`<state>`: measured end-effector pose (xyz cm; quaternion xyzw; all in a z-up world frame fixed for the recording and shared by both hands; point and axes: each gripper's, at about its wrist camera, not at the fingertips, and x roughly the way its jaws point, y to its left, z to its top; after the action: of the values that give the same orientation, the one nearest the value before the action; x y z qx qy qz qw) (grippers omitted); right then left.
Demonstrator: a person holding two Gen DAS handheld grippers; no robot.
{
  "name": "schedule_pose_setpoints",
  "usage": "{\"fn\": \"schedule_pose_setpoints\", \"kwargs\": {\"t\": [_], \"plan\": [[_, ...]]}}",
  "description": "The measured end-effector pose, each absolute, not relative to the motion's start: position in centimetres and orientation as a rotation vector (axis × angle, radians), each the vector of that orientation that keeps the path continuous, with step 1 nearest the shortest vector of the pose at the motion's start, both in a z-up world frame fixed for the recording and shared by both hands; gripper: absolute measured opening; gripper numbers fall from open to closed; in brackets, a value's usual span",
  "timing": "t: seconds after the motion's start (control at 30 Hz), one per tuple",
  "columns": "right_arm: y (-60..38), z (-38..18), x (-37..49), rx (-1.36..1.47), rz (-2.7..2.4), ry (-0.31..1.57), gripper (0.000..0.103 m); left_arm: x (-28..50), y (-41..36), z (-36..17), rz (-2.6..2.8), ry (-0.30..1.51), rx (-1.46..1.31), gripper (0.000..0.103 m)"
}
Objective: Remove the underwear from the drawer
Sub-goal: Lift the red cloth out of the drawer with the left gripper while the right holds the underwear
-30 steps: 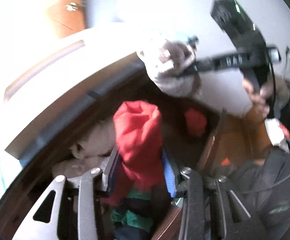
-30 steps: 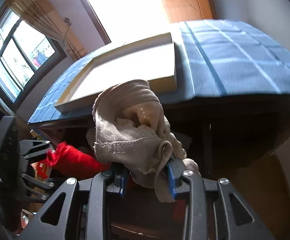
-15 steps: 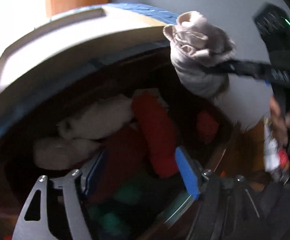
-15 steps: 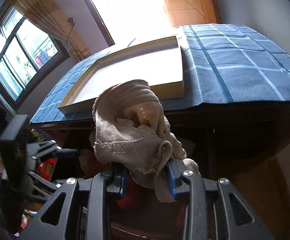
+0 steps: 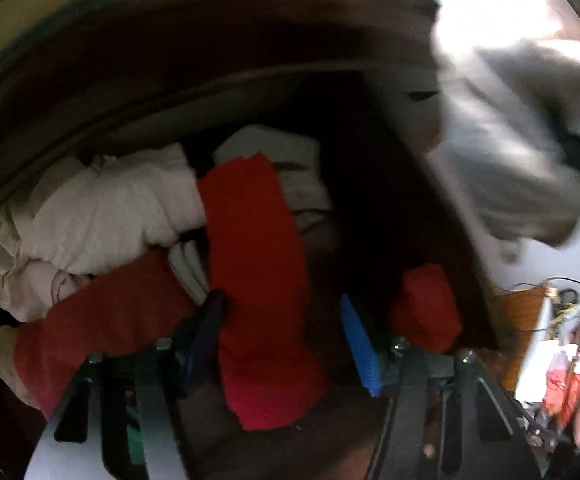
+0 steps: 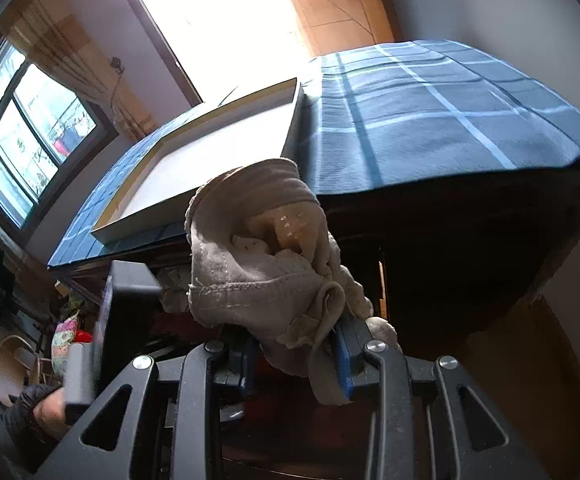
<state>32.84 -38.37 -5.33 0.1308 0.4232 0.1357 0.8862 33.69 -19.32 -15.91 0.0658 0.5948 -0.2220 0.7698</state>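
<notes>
Left wrist view: the left gripper (image 5: 282,312) is pointing down into the drawer (image 5: 429,184), jaws closing around a long red garment (image 5: 258,272) lying lengthwise between them, not yet pinched.

Right wrist view: the right gripper (image 6: 295,354) is clenching beige underwear (image 6: 266,276), lifted before the drawer's front edge.

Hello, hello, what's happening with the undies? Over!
Right gripper shut on beige underwear, clear of the drawer. Left gripper closing around red underwear in the drawer. Nothing in the way.
</notes>
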Motion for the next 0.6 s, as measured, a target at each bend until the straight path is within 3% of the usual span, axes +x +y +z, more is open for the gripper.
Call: {"fn": "schedule_pose_setpoints", "kwargs": {"t": [0.07,0.2,0.6], "plan": [[-38.8,-5.5,32.7,0.29,0.288,0.877,0.035,34.2,-19.6,-16.9,-0.448,1.322,0.146,0.058],[-39.4,-5.4,32.6,0.298,0.292,0.867,0.035,34.1,-19.8,-17.0,-0.51,1.332,0.126,0.036],[-37.6,-1.9,34.1,0.297,0.34,0.804,0.035,29.0,-13.3,-4.6,-0.624,1.089,0.098,0.034]]}}
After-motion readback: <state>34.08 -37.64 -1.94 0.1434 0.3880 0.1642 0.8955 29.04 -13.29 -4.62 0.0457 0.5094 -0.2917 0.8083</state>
